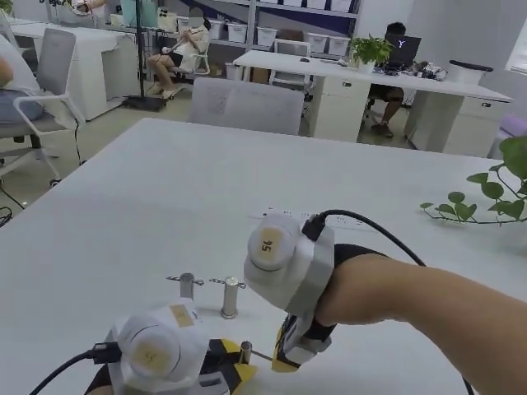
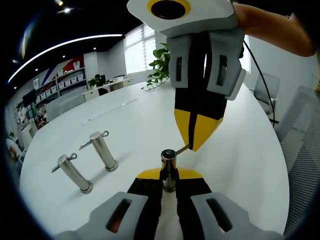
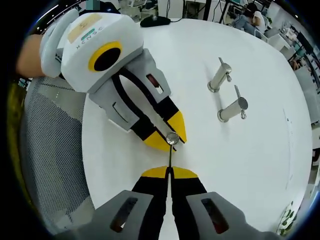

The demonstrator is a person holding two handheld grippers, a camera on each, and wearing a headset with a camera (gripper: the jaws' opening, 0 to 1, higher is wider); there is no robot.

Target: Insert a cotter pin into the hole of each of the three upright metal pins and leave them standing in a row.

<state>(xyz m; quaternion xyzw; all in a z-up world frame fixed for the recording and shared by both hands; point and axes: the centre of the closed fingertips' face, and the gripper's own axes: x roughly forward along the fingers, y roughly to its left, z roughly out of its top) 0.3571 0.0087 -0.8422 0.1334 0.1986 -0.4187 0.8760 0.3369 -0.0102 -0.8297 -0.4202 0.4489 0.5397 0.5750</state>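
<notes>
Left tool (image 2: 169, 179) clamps upright pin (image 2: 169, 159) | right tool (image 3: 170, 173) pinches cotter pin (image 3: 170, 156), tip touching pin

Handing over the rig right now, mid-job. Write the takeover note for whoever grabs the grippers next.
Left gripper: shut on the third metal pin, held upright.
Right gripper: shut on a cotter pin, its tip at that pin's head, not visibly through.
Done: two finished pins stand side by side with cotter pins in.
Left: push this cotter pin through, then release with the third pin standing in their row.
</notes>
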